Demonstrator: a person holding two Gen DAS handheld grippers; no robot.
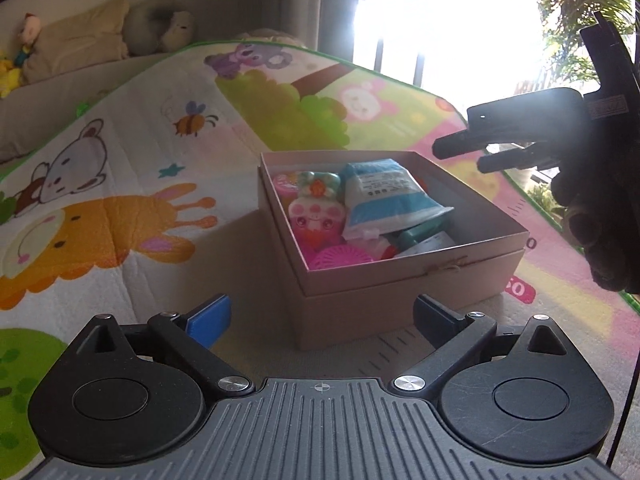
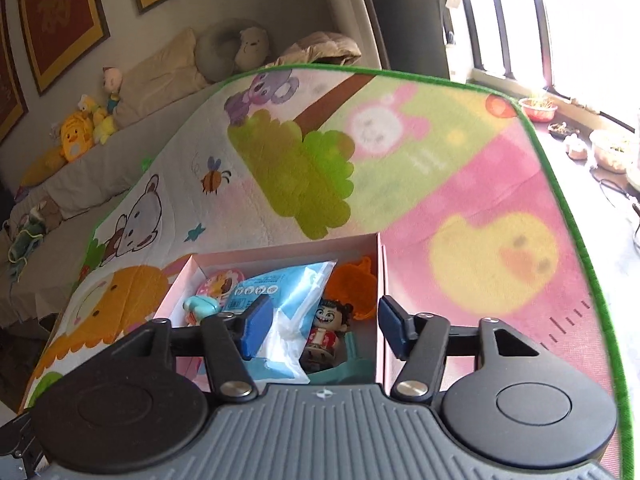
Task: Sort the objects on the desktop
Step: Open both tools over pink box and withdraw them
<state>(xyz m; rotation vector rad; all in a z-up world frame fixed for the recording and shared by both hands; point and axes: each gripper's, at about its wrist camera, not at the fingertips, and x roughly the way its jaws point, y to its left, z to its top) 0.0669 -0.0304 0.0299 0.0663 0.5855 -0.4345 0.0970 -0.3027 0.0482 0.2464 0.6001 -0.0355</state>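
1. Left gripper (image 1: 322, 320): jaws wide, empty, just short of the box (image 1: 400, 276).
2. Right gripper (image 2: 322, 330): jaws wide, empty, above the box's near edge.
3. The box on the play mat (image 1: 120, 168) holds a blue-white packet (image 1: 384, 192), pink toys (image 1: 316, 216) and a figurine (image 2: 324, 332).

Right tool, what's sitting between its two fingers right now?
In the right wrist view, the right tool hangs open over the box; a doll and part of a blue-white packet show between its fingers, ungripped.

A home: plush toys (image 2: 78, 136), pillows (image 2: 160, 76), cartoon play mat (image 2: 440, 184).
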